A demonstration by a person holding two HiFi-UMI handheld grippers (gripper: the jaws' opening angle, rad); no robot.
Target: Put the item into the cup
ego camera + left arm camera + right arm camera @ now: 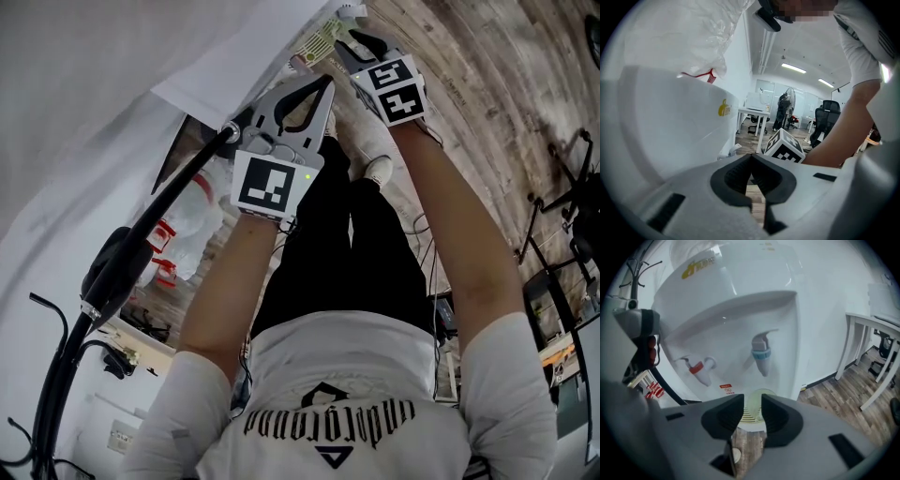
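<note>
The cup (753, 405) stands straight ahead of my released, empty right tool (753, 397), under the blue tap (761, 356); my left tool (751, 159) is clenched on nothing.

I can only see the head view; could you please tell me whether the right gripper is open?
Observer: Yes, the right gripper has its jaws apart, with nothing held.
Operator: Thank you. What lies ahead of it?
Observer: A pale cup stands under the blue tap of the dispenser.
Operator: Is there another tap?
Observer: Yes, a red tap, to the left of the blue one in the right gripper view.
</note>
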